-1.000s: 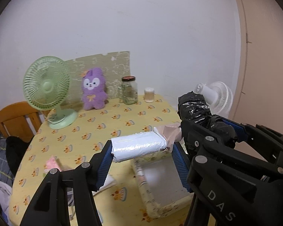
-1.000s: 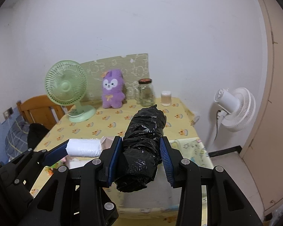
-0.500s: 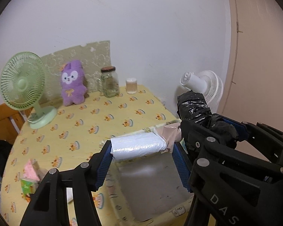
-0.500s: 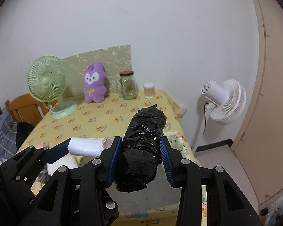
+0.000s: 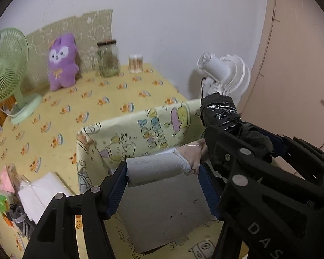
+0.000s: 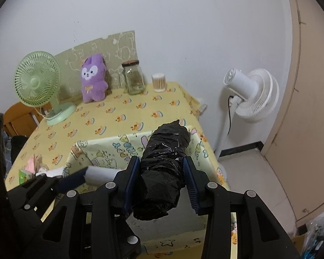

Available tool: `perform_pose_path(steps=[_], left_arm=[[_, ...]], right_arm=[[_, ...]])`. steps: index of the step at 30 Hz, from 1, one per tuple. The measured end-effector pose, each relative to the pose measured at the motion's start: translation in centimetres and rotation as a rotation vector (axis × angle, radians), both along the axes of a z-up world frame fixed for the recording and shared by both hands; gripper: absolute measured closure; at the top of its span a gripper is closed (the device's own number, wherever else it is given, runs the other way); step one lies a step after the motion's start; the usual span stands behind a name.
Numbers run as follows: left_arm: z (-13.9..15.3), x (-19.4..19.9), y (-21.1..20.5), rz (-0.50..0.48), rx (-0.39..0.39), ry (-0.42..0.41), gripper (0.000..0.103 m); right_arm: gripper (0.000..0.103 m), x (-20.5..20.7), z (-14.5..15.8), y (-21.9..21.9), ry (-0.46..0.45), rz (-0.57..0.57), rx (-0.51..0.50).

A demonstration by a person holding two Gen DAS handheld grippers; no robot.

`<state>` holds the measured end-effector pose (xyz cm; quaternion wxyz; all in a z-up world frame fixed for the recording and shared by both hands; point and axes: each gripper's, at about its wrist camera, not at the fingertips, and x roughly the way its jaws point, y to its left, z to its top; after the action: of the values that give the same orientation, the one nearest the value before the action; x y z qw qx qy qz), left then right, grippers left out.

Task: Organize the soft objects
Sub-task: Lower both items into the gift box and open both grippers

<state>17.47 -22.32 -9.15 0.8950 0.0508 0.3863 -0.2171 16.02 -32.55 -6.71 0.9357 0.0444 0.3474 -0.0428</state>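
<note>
Black plastic-wrapped bundle (image 6: 164, 168) sits clamped between the blue pads of the right claw (image 6: 162, 179), lying lengthwise along the fingers, its far end over the open box (image 6: 101, 146). Left claw (image 5: 162, 185) carries a white roll (image 5: 155, 168) crosswise; left pad presses its end, crinkled clear wrap at the other end meets the right pad, jaws have just been easing apart a little w/ the roll between them. Both claws point down over the box, right one just beside the left, bundle and roll side by side above the grey bottom of the box. Box has pale yellow cartoon-print walls and stands at the near right corner of the table (image 5: 110, 99), which has a yellow patterned cloth. At the back by the wall: green fan (image 5: 4, 64), purple plush (image 5: 62, 64), glass jar (image 5: 108, 58), small tub of cotton swabs (image 5: 135, 63). Left of the box lie folded white cloth (image 5: 38, 192) and a pink-green pack (image 5: 4, 183). White fan (image 6: 250, 95) stands on the floor right of the table.
</note>
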Motion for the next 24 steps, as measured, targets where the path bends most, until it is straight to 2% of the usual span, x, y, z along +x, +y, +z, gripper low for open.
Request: perform_pose_path(steps=[6,9,11,12,13,14,17,24], left_arm=[[0.1,0.2,0.0,0.0,0.031,-0.057,0.034],[0.1,0.5,0.3,0.003,0.022,-0.05,0.031],[0.2,0.3,0.3,-0.014,0.011,-0.045,0.024],[0.2,0.2,0.3,-0.022,0.007,-0.045,0.017],[0.3,0.1,0.2,-0.026,0.007,-0.046,0.008],[0.3,0.0,0.3,-0.027,0.007,-0.048,0.007],[0.6,-0.4,0.5,-0.026,0.01,-0.043,0.002],[2.0,-2.2,1.9,-0.021,0.002,-0.064,0.001]], right_arm=[[0.058,0.6,-1.0,-0.3,0.026,-0.009,0.044],[0.057,1.0,-1.2,-0.6,0.045,-0.035,0.056],[0.048,1.0,-1.3,-0.8,0.052,-0.045,0.06],[0.044,0.9,-1.2,-0.9,0.046,-0.046,0.062],[0.034,0.7,-1.1,-0.8,0.04,-0.048,0.057],[0.026,0.5,-1.0,-0.7,0.029,-0.049,0.05],[0.02,0.0,-0.4,-0.4,0.005,-0.048,0.027],[0.009,-1.6,1.0,0.6,-0.034,-0.053,0.039]])
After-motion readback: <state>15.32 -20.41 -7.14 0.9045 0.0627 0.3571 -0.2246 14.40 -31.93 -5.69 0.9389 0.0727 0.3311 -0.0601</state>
